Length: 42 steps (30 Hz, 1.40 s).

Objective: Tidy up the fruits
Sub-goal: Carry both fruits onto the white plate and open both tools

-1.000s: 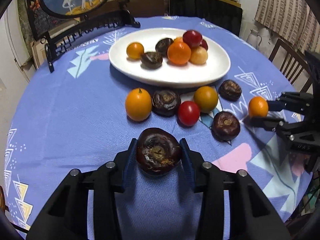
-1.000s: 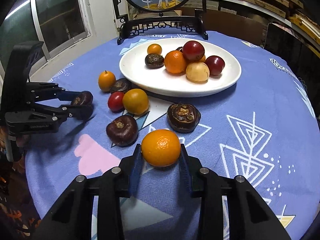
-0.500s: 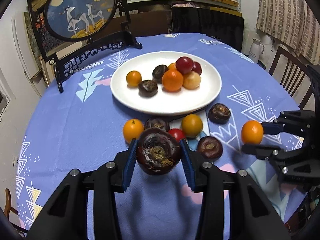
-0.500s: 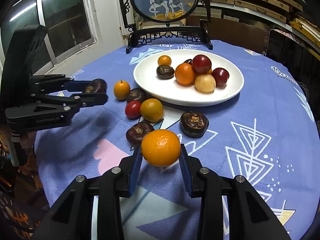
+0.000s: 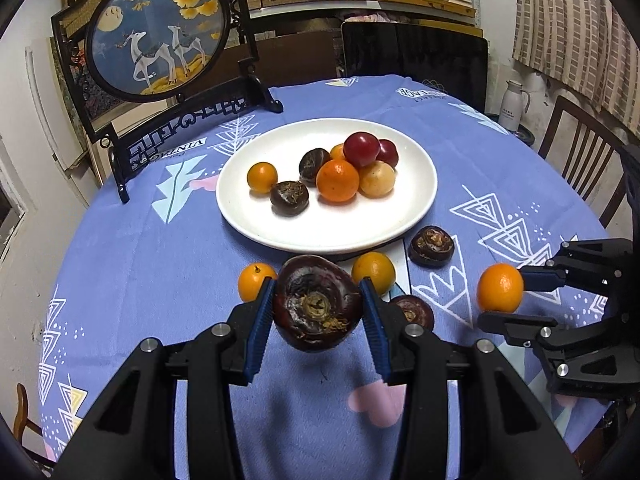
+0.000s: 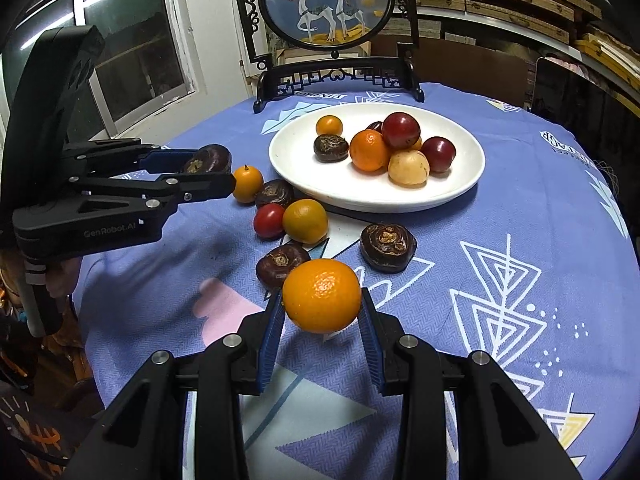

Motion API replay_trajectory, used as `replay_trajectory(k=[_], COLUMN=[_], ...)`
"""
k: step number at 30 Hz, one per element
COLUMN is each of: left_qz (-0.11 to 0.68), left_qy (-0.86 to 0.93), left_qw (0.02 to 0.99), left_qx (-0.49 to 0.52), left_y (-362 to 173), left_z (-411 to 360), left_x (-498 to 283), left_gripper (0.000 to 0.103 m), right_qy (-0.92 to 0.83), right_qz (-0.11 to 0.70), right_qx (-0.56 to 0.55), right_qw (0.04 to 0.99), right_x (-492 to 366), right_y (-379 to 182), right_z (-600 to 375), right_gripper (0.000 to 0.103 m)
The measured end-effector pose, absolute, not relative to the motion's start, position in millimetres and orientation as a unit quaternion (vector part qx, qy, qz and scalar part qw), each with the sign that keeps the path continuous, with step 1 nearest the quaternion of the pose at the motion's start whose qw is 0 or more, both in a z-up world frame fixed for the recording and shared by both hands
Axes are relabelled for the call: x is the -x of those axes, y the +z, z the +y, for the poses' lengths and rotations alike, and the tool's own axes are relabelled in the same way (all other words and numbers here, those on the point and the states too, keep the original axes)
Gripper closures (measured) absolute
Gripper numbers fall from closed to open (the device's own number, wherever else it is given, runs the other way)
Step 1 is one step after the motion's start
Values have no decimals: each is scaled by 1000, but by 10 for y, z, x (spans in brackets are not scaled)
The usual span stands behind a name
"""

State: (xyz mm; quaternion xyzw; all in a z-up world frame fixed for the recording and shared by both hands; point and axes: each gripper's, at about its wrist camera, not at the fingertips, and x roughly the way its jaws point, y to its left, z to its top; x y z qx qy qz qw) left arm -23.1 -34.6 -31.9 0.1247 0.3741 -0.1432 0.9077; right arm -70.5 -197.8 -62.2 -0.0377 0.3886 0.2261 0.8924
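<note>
A round table (image 5: 132,248) under a blue patterned cloth fills both wrist views, a framed deer screen (image 5: 158,32) standing at its far edge. Nearer the centre sits a white plate (image 5: 416,204) already heaped with oranges, red fruits, a pale yellow one and dark water chestnuts. Several fruits lie loose on the cloth just in front of it, among them a small orange (image 6: 247,184), a red one (image 6: 269,221), a yellow-orange one (image 6: 305,221) and three more chestnuts. The left gripper (image 5: 318,306) is clamped on a dark water chestnut (image 5: 316,304), its blue pads pressed to either side and the fruit held clear of the cloth. The right gripper (image 6: 322,312) likewise pinches an orange (image 6: 322,295), lifted above the table, jaws closed only as far as the fruit allows. Both loads appear bound for the plate. The carry looks best done level and slowly, each fruit lowered into bare white space near the rim rather than onto the pile, where a round piece could roll off, and released only once it rests.
</note>
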Motion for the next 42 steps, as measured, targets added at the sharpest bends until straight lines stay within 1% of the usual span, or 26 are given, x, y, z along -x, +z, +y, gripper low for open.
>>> replay_trajectory(k=[10,15,23,42], left_qz=[376,383,376,386], left_qy=[-128,-108,-100,-98], left_qw=[912,913,917,912], left_qx=[-104,-86,-93,-101], left_y=[-296,-291,-179,-260], left_z=[-326,-292,-326,-406], left_x=[109,-57,-320,-706], left_gripper=[62,62,62,61], right_qy=[228,223,214,214], right_qz=[377,360,342,353], right_qx=[38,32,29,24], right_qw=[897,905,915,910], right_x=[630,495,249,-131], right_y=[-522,-383,-220,-321], right_z=[-1933,-1897,-1905,-1958], right_gripper=[66,66,66,66])
